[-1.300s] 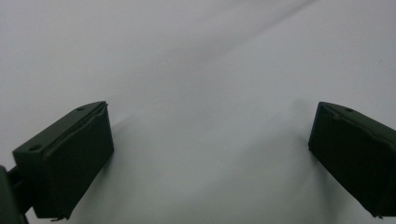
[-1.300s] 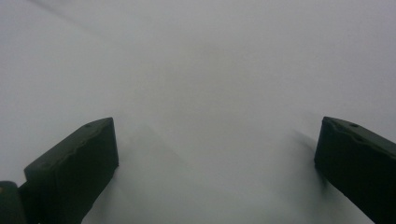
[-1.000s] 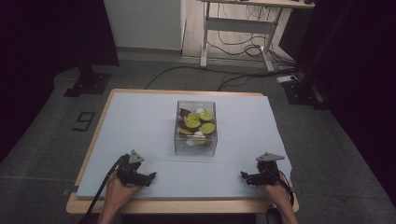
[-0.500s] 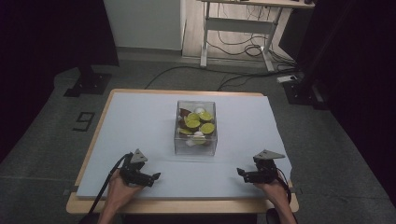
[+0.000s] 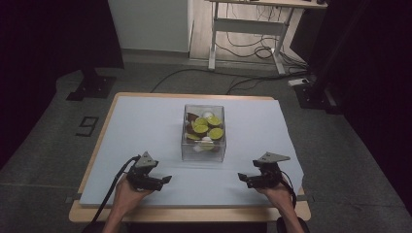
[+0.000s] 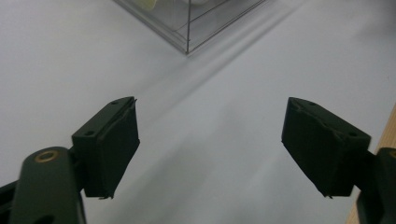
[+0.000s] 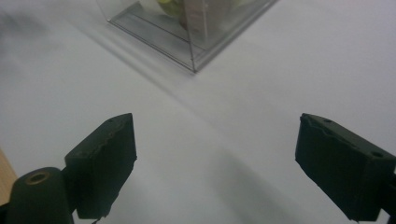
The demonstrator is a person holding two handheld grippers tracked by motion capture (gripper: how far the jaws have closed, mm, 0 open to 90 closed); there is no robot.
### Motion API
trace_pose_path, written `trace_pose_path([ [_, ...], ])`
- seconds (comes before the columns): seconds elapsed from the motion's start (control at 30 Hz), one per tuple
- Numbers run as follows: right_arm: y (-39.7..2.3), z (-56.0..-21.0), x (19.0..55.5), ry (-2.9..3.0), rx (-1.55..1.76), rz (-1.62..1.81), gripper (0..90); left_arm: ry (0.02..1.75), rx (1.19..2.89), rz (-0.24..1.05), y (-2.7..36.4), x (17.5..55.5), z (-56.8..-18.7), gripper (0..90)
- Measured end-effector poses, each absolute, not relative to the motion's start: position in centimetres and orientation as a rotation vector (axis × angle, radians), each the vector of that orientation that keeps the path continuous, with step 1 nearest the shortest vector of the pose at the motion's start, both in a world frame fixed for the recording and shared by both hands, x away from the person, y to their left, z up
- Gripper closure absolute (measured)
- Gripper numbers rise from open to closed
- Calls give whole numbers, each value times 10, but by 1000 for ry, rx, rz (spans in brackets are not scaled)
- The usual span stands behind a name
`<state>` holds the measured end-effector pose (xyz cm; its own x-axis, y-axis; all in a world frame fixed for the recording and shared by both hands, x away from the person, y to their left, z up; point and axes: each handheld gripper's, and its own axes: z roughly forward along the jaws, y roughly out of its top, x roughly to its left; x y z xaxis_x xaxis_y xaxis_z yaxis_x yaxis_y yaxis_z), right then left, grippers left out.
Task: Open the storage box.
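Both hands have lifted off the near edge of the worktop (image 5: 145, 121). The left gripper (image 5: 163, 180) and right gripper (image 5: 241, 176) have just been closing slightly, jaws apart with nothing between, angled toward the clear box (image 5: 204, 132) of lime slices at the centre: an approach is probably starting.

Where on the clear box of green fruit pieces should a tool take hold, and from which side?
Likely the top rim of a side wall of the clear box, from above: it looks open-topped with thin upright walls, and the whole box seems wider than either tool's jaw gap.
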<state>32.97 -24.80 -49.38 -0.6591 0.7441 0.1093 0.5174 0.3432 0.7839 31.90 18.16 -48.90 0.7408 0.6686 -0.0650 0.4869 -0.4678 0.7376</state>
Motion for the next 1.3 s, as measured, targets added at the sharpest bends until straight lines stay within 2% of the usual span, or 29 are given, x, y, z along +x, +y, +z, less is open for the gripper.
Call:
trace_pose_path([
  [0.17,-239,-489,332,2355,1099,1221,143,839,2142,277,173,322,-483,219],
  [0.4,-229,-484,335,2372,1086,1234,197,808,2118,240,164,327,-479,305],
  [0.9,-200,-469,341,2382,1021,1268,276,765,2109,230,148,335,-470,362],
  [1.3,-181,-464,346,2403,966,1277,404,726,2101,229,130,346,-463,445],
])
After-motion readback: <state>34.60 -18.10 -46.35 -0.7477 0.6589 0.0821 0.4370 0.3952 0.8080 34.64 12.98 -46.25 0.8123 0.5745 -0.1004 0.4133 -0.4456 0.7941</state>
